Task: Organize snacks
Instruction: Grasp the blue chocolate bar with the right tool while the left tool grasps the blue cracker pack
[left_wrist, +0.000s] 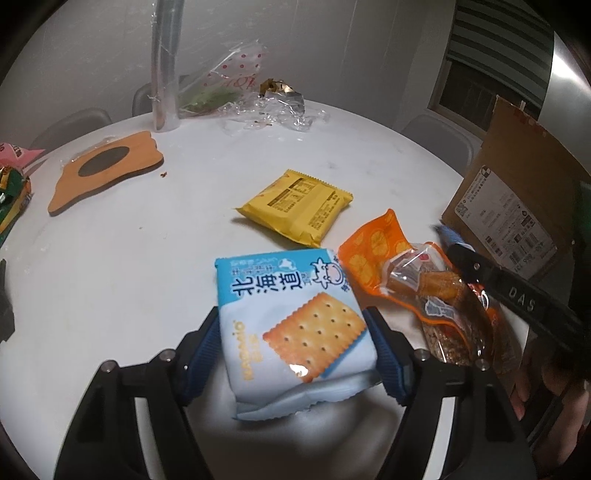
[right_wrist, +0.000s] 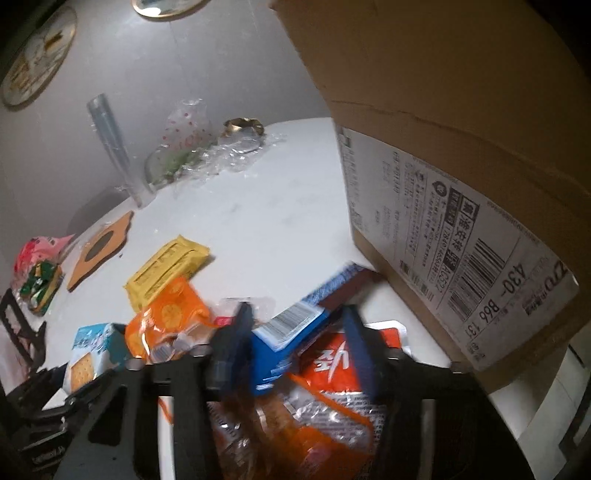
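Here, lower centre: left gripper (left_wrist: 295, 332) clamps the blue cracker pack (left_wrist: 291, 325). Right gripper (right_wrist: 295, 332), blurred, straddles a blue box (right_wrist: 291, 332); grip apparently closed, cannot tell.

— What sort of room is it?

— Dim. A round white table (left_wrist: 147, 258) stands before a plain pale wall (left_wrist: 92, 55), with light pooling on the tabletop.

— Any seating?

— Pale chair backs (left_wrist: 74, 122) rise beyond the table's far edge, another chair (left_wrist: 436, 136) to the right.

— Windows?

— One window (left_wrist: 465, 99) at upper right, dark, under a striped blind (left_wrist: 498, 40).

— Anything on the wall?

— In the right wrist view, a round framed picture (right_wrist: 37, 59) hangs upper left, and a second round frame (right_wrist: 162, 7) at the top edge.
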